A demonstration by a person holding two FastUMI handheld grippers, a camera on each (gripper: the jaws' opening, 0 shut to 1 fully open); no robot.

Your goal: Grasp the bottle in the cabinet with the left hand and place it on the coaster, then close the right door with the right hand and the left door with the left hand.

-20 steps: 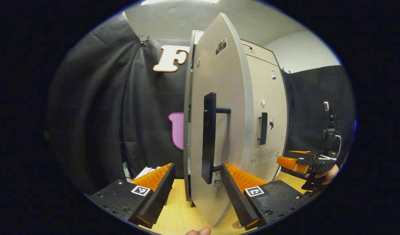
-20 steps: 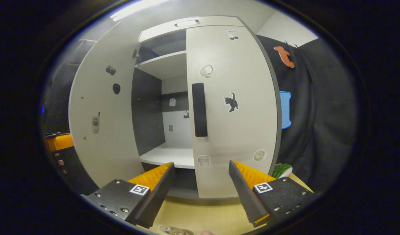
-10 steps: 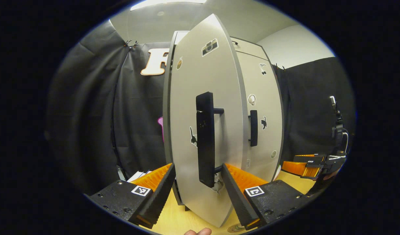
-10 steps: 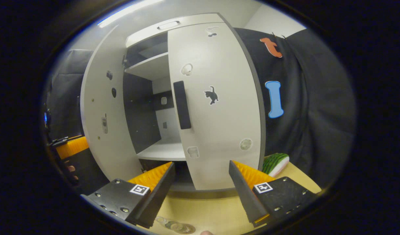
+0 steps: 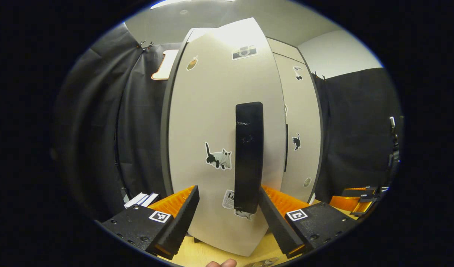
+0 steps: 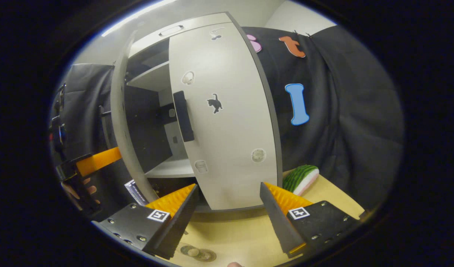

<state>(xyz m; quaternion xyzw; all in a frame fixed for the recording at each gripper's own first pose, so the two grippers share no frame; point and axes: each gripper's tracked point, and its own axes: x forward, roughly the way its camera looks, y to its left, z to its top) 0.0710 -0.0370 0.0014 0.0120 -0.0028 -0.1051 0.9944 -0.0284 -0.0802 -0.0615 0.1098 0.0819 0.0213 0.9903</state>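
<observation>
The cabinet's left door (image 5: 212, 122) faces me in the left gripper view, partly swung in, with its black handle (image 5: 248, 155) upright. My left gripper (image 5: 227, 218) is open, and the handle's lower end sits between its fingers, close to the right finger (image 5: 275, 218). The right door (image 5: 301, 126) lies flat against the cabinet. In the right gripper view the right door (image 6: 223, 118) is shut and the left door (image 6: 119, 122) stands ajar, seen edge-on. My right gripper (image 6: 227, 215) is open, back from the cabinet over the table. A round glassy thing (image 6: 195, 254) sits just below it; whether it is the bottle or the coaster is unclear.
A watermelon-slice toy (image 6: 301, 178) lies on the wooden table (image 6: 242, 237) right of the cabinet. White cards (image 5: 140, 199) lie left of the cabinet's foot. My right gripper (image 5: 355, 202) is low at the right in the left gripper view. A hand holds my left gripper (image 6: 97, 161) behind the left door.
The left door has swung inwards towards the cabinet, with my left gripper following its handle. My right gripper has drawn back and turned right, away from the shut right door.
</observation>
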